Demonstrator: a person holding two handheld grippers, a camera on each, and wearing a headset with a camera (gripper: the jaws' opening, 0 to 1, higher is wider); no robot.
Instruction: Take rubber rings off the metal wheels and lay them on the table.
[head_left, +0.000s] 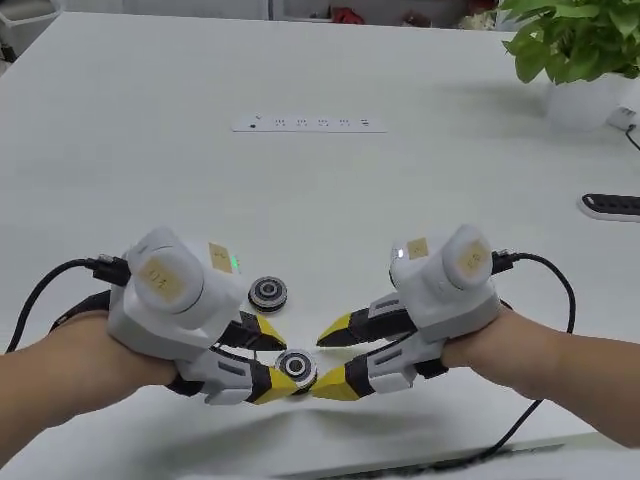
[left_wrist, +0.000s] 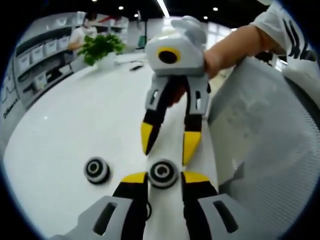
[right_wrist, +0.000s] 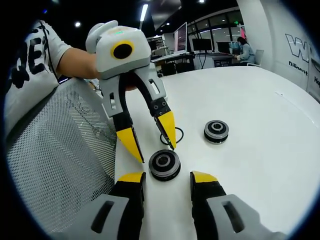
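A small metal wheel (head_left: 296, 367) with a dark rubber ring lies flat near the table's front edge. My left gripper (head_left: 272, 358) is open, and the wheel (left_wrist: 163, 173) sits between its yellow fingertips; I cannot tell whether they touch it. My right gripper (head_left: 333, 357) faces it from the right, open, its tips just short of the same wheel (right_wrist: 164, 164). A second ringed wheel (head_left: 268, 293) rests on the table a little farther back. A thin black loop (right_wrist: 173, 135) lies on the table behind the left gripper (right_wrist: 151, 142).
The white table (head_left: 320, 200) stretches far ahead. A white power strip (head_left: 309, 124) lies flat at mid-table, a potted plant (head_left: 575, 40) stands at the back right, and a black power strip (head_left: 612, 206) lies at the right edge. Cables trail from both grippers.
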